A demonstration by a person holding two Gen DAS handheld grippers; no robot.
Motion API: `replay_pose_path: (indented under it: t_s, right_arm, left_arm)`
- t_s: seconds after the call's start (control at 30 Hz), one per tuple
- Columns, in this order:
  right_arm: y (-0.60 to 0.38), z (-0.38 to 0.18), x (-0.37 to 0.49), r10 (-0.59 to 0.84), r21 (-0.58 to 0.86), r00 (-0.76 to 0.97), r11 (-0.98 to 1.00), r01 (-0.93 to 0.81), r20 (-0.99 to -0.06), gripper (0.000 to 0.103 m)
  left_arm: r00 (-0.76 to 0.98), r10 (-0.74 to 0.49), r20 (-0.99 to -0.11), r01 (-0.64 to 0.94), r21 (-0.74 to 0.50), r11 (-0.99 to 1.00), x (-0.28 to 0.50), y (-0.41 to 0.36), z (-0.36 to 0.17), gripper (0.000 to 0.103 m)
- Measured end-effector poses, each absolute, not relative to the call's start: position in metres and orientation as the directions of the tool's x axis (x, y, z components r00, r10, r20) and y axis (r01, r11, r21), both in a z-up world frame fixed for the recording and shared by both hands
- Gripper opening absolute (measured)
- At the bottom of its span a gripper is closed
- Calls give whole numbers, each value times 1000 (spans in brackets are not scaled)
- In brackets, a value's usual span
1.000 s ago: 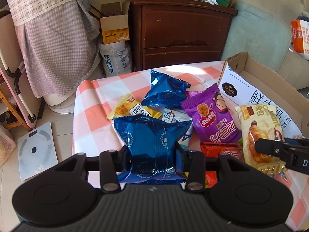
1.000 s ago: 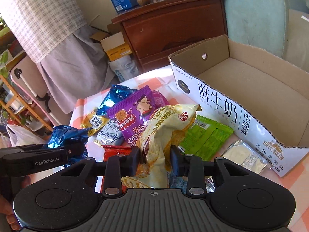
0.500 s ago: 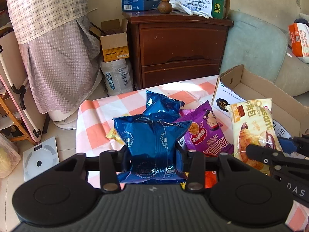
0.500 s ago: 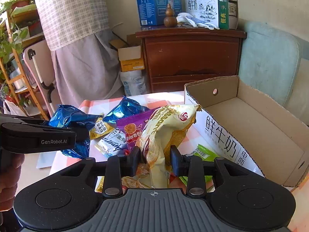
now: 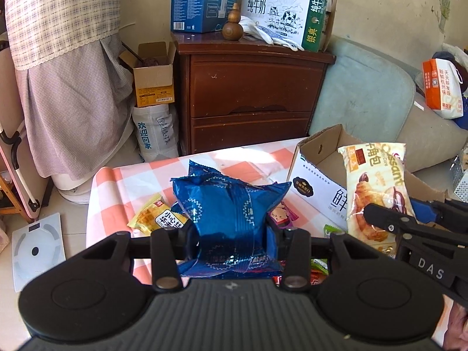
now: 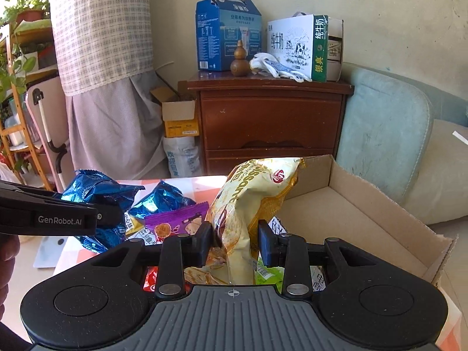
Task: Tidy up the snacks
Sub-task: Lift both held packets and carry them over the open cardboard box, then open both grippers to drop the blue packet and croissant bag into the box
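Both held packets higher; carton (image 6: 365, 222) empty

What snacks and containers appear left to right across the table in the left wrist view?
Yellow packet → blue packet held in the left tongs → cardboard box → croissant bag held by the right tongs.

A lived-in home room, shown by a dark wooden drawer chest (image 6: 270, 122) at 12 o'clock, a cushioned sofa (image 6: 389, 134) at 3 o'clock, potted plants (image 6: 17, 35) at 10 o'clock, a checked tablecloth (image 5: 117, 187) spread below.
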State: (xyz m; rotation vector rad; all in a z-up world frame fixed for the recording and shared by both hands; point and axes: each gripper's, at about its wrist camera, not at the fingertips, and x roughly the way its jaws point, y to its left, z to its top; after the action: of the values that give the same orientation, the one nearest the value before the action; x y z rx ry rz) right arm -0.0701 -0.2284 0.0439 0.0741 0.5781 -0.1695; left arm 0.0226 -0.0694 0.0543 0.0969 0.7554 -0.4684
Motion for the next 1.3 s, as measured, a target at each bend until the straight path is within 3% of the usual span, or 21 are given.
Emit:
replay_pose_path:
  t_s: [0.43,1.17,1.23,1.3]
  right_arm:
    - [-284,62,-76,-238,19,844,959,281,-480,32]
    - [-349,55,-82,-397,83,732,849,523,-553,33]
    - [-354,54,-83,-407,97,722,833,545,-560,35]
    - [-357,55,-85,-420,106,718,820,563,-555,35]
  left_arm:
    - [607,-484,-630,519,-147,842,19,-115,65,43]
    - [451,-629,-633,619,-285,732,33,-225,43,43]
    - [420,-645,-638,636,-300,711,31,-235,36,44]
    - [406,-641,-651,634,-305,711,29,-241,30,53]
